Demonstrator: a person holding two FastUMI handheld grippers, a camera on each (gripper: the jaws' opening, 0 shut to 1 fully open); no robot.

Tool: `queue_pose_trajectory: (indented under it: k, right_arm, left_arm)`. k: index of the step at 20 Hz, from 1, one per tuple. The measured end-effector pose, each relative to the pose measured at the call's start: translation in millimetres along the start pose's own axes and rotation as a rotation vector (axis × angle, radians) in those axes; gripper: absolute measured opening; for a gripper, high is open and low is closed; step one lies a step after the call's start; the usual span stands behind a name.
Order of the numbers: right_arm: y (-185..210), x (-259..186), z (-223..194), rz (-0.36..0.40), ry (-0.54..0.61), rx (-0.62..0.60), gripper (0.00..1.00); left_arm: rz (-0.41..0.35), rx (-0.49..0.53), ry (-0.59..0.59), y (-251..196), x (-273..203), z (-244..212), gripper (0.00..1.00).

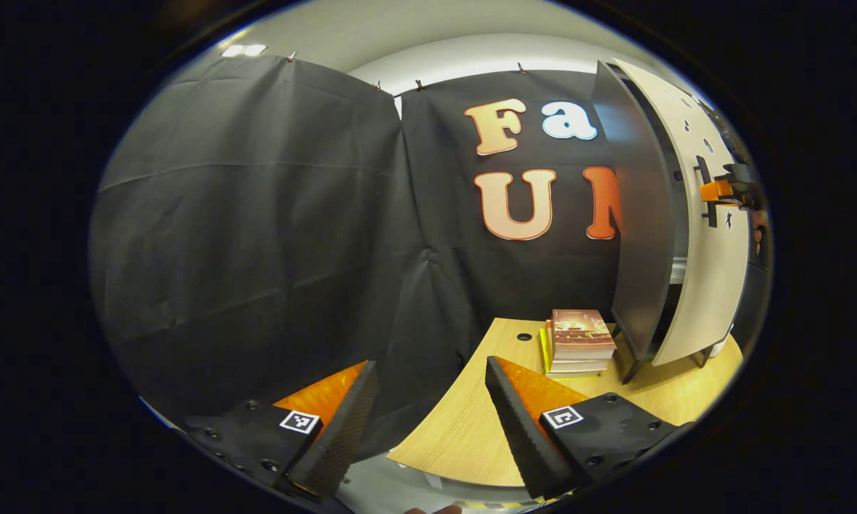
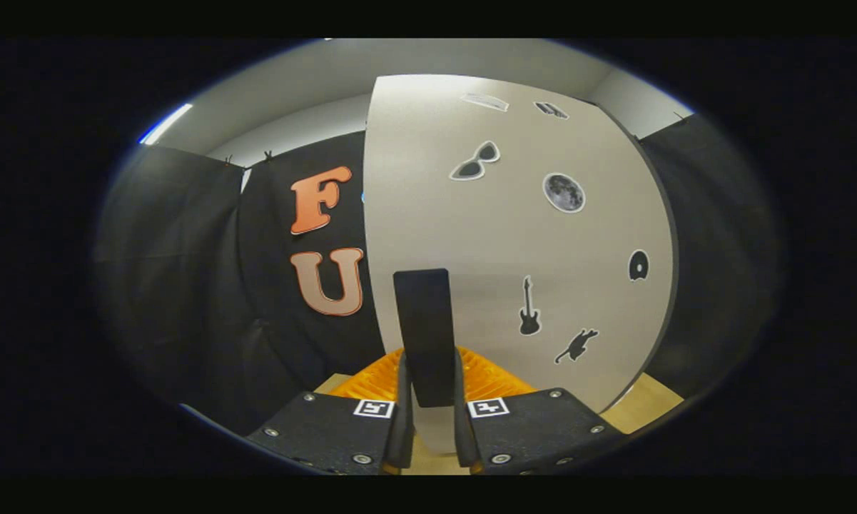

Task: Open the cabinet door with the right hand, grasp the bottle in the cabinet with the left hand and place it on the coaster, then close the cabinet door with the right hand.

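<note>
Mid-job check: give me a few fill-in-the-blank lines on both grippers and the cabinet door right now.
The right gripper is shut on the door's black ____.
The left gripper hangs ____, holding nothing.
The cabinet door stands slightly ____.
On the table beside the cabinet lies a stack of ____.

Missing words: handle; open; ajar; books

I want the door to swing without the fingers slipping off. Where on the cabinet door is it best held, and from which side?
Grip the dark upright handle on the cabinet door, coming straight at the door's front face with one finger on each side of the bar. It stands proud of the flat panel and is narrow enough to pinch; the panel itself offers no hold. The right gripper appears already closed on it this way.
</note>
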State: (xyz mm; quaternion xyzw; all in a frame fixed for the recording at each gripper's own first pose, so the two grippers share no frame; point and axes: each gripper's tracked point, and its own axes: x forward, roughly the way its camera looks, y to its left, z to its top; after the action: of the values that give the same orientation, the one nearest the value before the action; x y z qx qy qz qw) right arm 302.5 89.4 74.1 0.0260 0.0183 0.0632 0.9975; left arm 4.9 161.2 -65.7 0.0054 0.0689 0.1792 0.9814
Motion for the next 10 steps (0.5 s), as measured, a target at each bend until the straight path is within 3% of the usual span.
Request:
queue_pose_trajectory:
  k: [10]
  right_arm:
    - [-24.1, -30.4, 0.9, -0.106, -0.010, -0.002, 0.22]
  left_arm:
    - [-0.159, 0.040, -0.019, -43.5, -28.3, -7.1, 1.00]
